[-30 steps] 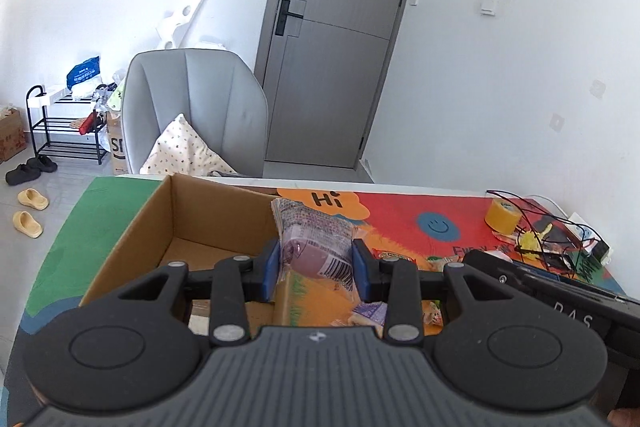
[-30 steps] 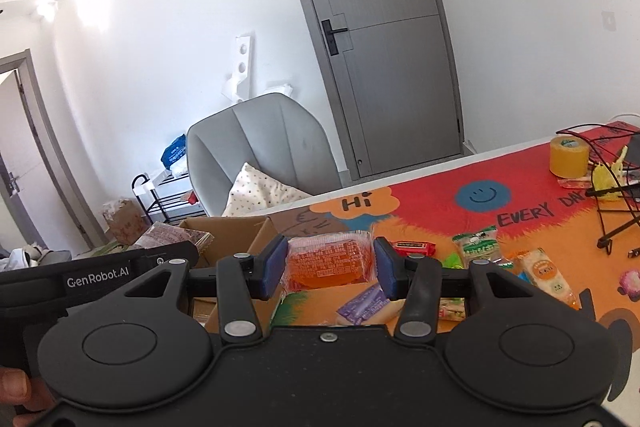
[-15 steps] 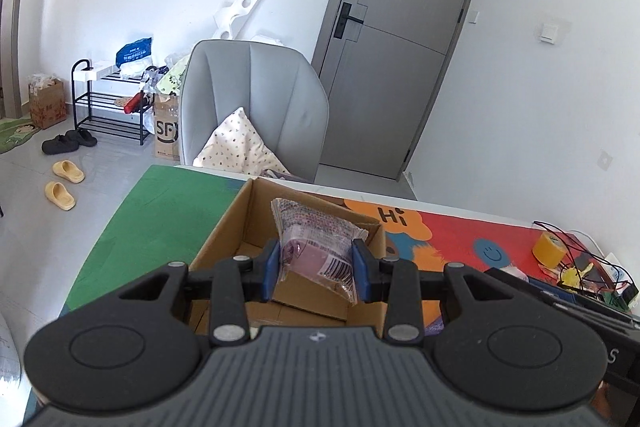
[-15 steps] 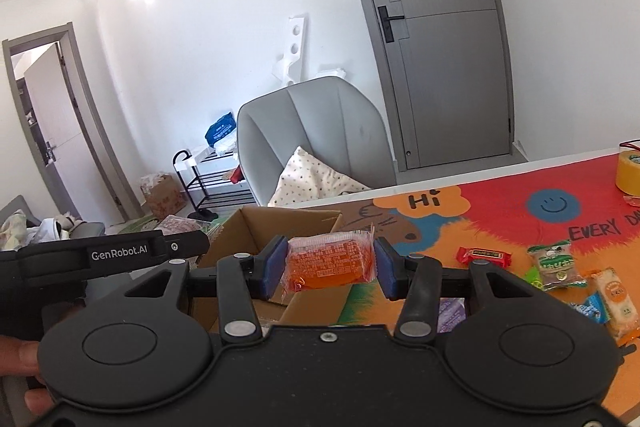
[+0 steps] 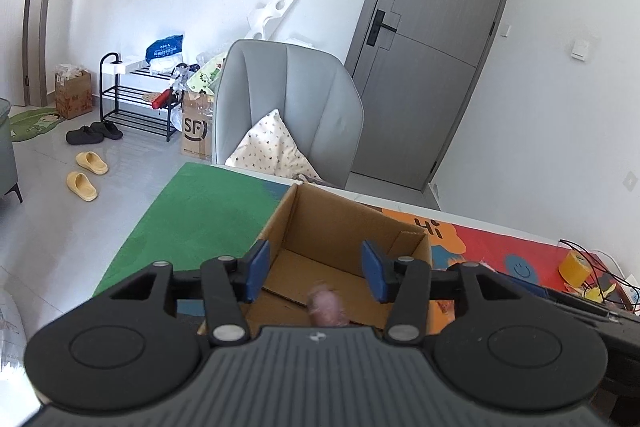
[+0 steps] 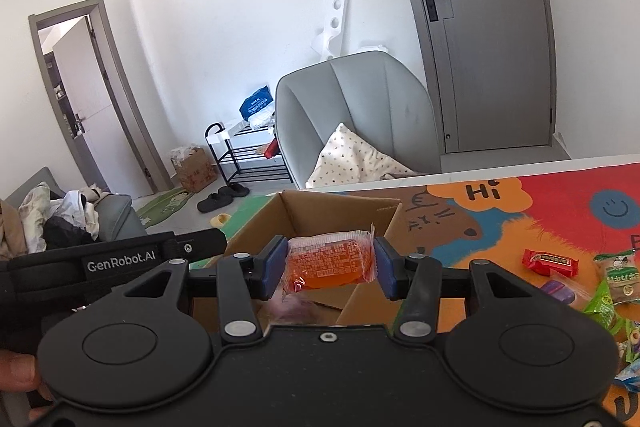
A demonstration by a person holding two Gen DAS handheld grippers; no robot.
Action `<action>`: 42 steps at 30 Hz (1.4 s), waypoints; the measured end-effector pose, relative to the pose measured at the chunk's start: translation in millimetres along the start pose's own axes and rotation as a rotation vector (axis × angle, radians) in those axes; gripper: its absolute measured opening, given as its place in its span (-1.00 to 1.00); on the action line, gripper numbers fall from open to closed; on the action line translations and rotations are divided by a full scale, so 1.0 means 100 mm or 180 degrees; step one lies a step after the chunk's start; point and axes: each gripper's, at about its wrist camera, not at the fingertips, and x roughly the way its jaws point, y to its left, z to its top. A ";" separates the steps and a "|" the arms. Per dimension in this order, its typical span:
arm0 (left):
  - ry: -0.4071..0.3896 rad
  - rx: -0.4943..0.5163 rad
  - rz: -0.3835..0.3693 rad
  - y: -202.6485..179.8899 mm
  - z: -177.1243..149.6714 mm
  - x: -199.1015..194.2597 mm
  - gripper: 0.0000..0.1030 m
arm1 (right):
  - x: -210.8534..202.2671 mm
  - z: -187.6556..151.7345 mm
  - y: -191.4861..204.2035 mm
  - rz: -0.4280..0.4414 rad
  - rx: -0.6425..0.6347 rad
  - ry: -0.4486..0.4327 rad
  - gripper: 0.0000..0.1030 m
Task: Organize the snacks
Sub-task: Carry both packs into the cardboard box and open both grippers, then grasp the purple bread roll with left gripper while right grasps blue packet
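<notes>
Left wrist view: the left gripper [image 5: 316, 273] is poised over the open cardboard box [image 5: 340, 227], which stands on the colourful mat-covered surface [image 5: 192, 211]. Its jaws are opening, with nothing pressed between the blue pads [image 5: 256, 273]. The purple snack packet [image 5: 326, 309] appears blurred below and between the jaws, inside the box and clear of both pads. One second earlier, and half a second earlier, this packet was clamped between the pads; it has since left the grip.

Right wrist view: the right gripper [image 6: 330, 267] grips the orange snack packet [image 6: 330, 261], which spans the gap crosswise with one end against each pad, its printed label facing the camera. The packet hangs above the near rim of the same box. A pale purple blur lies in the box beneath it. The left gripper's black body crosses the left of this view. Compared with one second earlier, the grip on the orange packet is unchanged, while the box has come to sit directly under the jaws. Loose snacks, among them a red wrapped bar [image 6: 550, 262] and green packets [image 6: 600, 307], lie on the surface to the right, well apart from the box.
</notes>
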 end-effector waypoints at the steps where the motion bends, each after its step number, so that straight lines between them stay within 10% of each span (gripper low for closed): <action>1: -0.0029 -0.0014 0.0020 0.02 0.00 -0.02 0.10 | 0.02 0.00 0.02 0.0021 -0.0004 0.0020 -0.07; 17: -0.0082 -0.0199 0.0134 0.19 0.01 -0.13 0.75 | -0.13 0.00 -0.05 -0.0152 0.0002 -0.0065 0.51; 42: 0.0044 0.0272 -0.0318 -0.58 -0.24 -0.19 0.87 | -0.86 -0.28 -0.81 -0.0696 0.0421 -0.0216 0.83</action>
